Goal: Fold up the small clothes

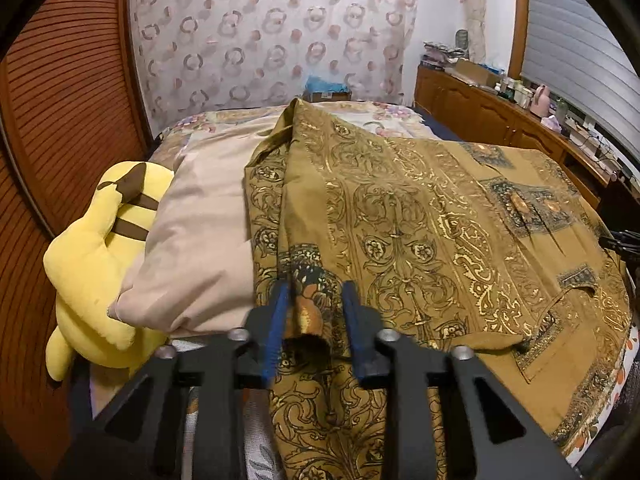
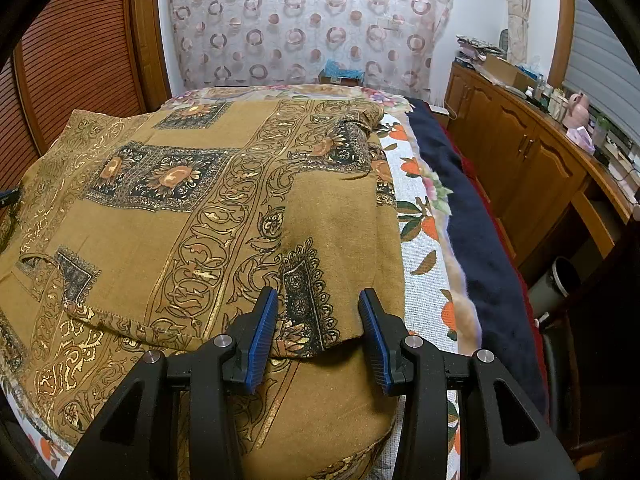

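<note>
While your left gripper [image 1: 316,320] sits at the near left edge of the bed [image 2: 424,240], its blue pads have a raised fold of the mustard, gold-printed garment [image 1: 420,216] between them; the jaws stand narrow, and the cloth looks pinched rather than merely straddled, though a sliver of gap shows on the right-hand pad; your right gripper [image 2: 318,332] hovers at the garment's near right corner with its jaws well apart, a folded flap lying under and between the pads but not pressed by either.

Across most of the bed the garment lies spread, its near hem hanging over the near edge and its far end reaching toward the curtain [image 1: 272,32]; its long axis appears to run from the near edge to the far edge, with the printed bands running the same way; which end is the neck cannot be told from these views. A cream pillow [image 1: 200,240] and a yellow plush toy [image 1: 96,264] lie just beside it at the left edge.

To do this step well, make sure of the left pinch before lifting; take both layers of the ridge, not the top one alone; bring the right jaws together on the matching flap so that both near corners rise level; carry them along the long axis, keeping the crease square to the printed bands; watch that the cloth does not drag the pillow with it.
</note>
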Demonstrator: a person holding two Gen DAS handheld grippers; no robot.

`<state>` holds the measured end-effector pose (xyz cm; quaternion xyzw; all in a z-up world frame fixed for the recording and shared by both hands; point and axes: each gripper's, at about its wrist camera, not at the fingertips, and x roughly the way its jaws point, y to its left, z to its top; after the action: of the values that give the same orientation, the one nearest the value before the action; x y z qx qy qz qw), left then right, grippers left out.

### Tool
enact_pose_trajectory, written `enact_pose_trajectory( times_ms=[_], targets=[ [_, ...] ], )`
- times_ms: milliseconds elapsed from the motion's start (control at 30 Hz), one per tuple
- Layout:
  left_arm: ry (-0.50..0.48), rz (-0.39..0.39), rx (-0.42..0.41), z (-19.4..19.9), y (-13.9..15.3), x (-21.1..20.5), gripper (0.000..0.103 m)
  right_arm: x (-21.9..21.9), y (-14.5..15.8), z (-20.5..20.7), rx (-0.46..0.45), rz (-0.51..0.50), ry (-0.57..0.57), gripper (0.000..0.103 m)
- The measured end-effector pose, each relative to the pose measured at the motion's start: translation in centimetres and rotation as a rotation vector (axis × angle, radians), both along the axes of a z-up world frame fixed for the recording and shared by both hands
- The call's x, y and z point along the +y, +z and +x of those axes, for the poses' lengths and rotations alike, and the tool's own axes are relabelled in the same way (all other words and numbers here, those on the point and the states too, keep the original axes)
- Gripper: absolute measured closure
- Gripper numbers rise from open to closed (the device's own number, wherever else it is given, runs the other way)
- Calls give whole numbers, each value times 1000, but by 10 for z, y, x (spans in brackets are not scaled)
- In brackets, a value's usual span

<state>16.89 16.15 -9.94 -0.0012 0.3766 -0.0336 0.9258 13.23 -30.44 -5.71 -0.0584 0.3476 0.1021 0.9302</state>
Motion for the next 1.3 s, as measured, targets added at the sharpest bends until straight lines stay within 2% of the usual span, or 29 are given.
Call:
enact_pose_trajectory(
  times_ms=[100,300,333,400,467,600,700,833,967,1100,1300],
  targets=[
    [-9,15,-5,0,1,-4,99,0,0,0,0,1,0,59],
    [13,4,-37,-9,9,-6,100,1,1,0,-1,-13,8,61],
    [16,6,-47,-13,12,-7,100,2,1,0,-1,-21,18,64],
    [18,-7,-78,-22,21,-7,100,3,5,0,3,-20,48,95],
    [13,-28,-101,-31,29,-7,100,4,11,-4,-31,-32,50,98],
    [-3,-54,-142,-48,44,-13,100,4,26,-15,-77,-2,74,100],
    [4,-31,-164,-58,53,-18,100,-2,43,-30,-124,60,92,101],
    [4,-55,-193,-69,66,-17,100,-9,67,-54,-182,114,123,101],
    [9,-67,-209,-86,78,-14,100,-20,84,-74,-219,120,127,101],
    [18,-87,-173,-110,71,-7,100,-27,81,-93,-211,79,125,101],
    [40,-87,-71,-126,29,-10,100,-28,44,-103,-119,38,114,101]
  ],
)
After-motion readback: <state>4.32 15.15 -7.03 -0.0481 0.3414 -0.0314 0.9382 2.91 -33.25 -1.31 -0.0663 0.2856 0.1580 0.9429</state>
